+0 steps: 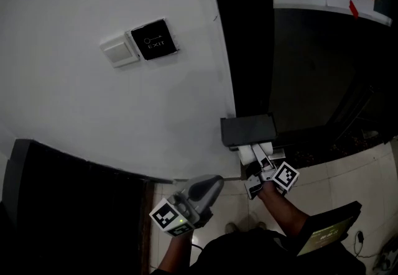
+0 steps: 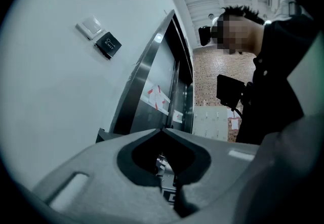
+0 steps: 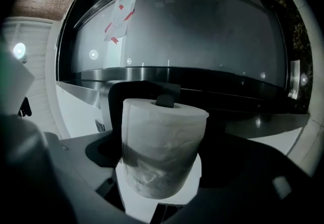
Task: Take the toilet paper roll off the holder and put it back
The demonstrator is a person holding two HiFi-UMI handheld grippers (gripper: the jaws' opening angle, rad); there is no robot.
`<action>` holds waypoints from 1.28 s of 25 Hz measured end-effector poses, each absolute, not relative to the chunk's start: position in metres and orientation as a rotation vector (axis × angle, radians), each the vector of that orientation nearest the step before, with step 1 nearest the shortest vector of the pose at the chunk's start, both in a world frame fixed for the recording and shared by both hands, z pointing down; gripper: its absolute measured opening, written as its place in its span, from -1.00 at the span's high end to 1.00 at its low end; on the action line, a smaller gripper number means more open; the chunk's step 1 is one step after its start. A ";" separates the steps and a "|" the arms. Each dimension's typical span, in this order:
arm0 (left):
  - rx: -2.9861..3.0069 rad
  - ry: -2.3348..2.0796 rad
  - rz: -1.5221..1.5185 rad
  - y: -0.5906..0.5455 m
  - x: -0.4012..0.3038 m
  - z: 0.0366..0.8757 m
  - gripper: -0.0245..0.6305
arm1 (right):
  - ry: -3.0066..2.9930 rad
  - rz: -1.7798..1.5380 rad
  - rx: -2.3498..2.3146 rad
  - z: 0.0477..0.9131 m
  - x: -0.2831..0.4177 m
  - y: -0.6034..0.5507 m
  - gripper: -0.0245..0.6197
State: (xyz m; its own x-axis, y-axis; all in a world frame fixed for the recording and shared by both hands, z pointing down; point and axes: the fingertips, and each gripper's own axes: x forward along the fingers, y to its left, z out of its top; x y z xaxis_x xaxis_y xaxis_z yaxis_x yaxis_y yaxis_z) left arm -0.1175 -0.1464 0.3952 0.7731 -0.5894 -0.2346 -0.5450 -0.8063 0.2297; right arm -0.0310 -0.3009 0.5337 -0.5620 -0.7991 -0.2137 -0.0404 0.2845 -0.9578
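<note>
Your right tool clamps the toilet roll on its holder. Your left tool is closed and empty. Removal or return: unclear.

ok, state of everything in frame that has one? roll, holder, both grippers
toilet paper roll: mounted on the holder, upright between the right tongs.
holder: loaded, its black end pokes out of the roll's core.
right gripper: tongs closed on the roll's sides.
left gripper: tongs shut, empty, away from the roll.
</note>
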 end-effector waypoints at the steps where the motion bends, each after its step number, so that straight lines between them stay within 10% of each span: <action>1: 2.817 -0.911 -0.456 -0.146 -0.119 0.394 0.93 | 1.841 -1.353 -0.741 0.534 -0.038 -0.299 -0.46; 23: 2.820 -0.845 -0.485 -0.153 -0.105 0.393 0.93 | 2.080 -1.339 -0.630 0.562 -0.025 -0.229 -0.70; 32: 2.868 -0.742 -0.491 -0.152 -0.080 0.386 0.93 | 2.289 -0.796 -0.781 0.479 0.078 -0.215 0.42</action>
